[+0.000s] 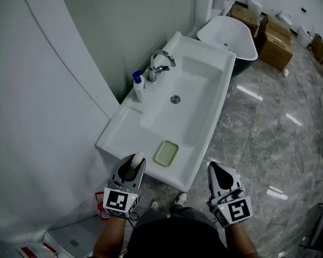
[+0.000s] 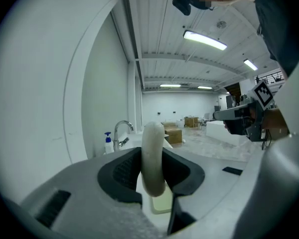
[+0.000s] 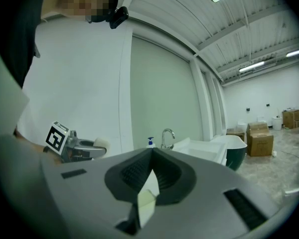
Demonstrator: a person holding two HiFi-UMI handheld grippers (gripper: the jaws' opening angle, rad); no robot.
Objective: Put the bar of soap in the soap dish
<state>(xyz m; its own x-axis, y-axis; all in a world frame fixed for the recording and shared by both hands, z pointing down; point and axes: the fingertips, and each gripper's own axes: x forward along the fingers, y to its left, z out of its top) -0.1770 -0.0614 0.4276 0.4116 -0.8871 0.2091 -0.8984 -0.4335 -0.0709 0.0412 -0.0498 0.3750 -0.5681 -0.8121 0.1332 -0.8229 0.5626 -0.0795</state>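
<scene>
Standing edge-on, the bar of soap [image 2: 153,158] is clenched in the left hand-held gripper [image 1: 132,163], the soap dish [image 1: 166,153] just ahead; the right hand-held gripper [image 1: 215,168] is closed, empty.

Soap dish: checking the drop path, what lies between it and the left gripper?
Head view: only bare sink rim separates the soap dish from the left gripper, which grips the bar of soap.

Open space above soap dish [image 1: 166,153]
</scene>
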